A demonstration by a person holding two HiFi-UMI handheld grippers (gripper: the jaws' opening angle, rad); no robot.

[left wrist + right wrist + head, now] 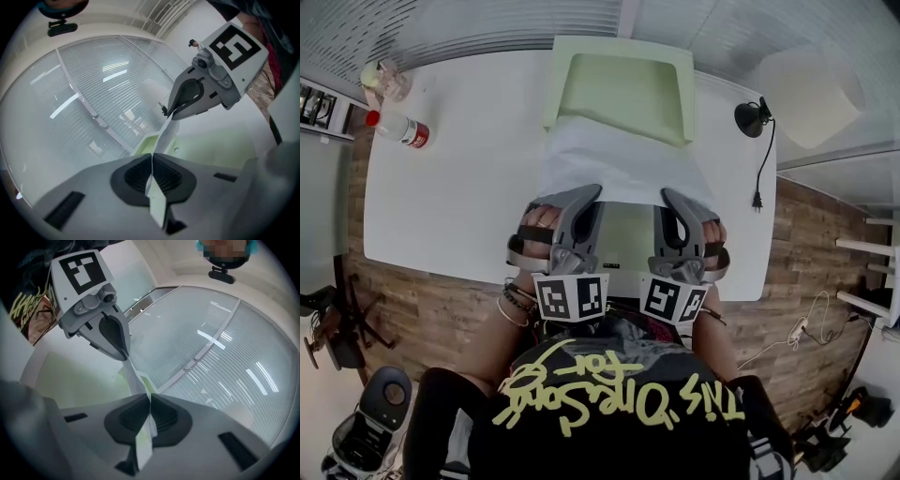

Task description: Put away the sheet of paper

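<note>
A white sheet of paper (619,159) hangs over a pale green open folder (623,89) on the white table (459,187). My left gripper (589,192) is shut on the sheet's near left corner, and my right gripper (669,196) is shut on its near right corner. In the left gripper view the paper (157,140) runs edge-on from between my left gripper's (151,161) pads across to the right gripper. The right gripper view mirrors this: the sheet (136,380) stretches from my right gripper (150,404) to the left one. A green flap (626,234) of the folder lies under the held edge.
A red-capped bottle (398,129) and a small clear jar (386,80) stand at the table's far left. A black desk lamp (753,117) with its cord (759,173) sits at the far right. Wooden floor surrounds the table, and a window with blinds runs behind it.
</note>
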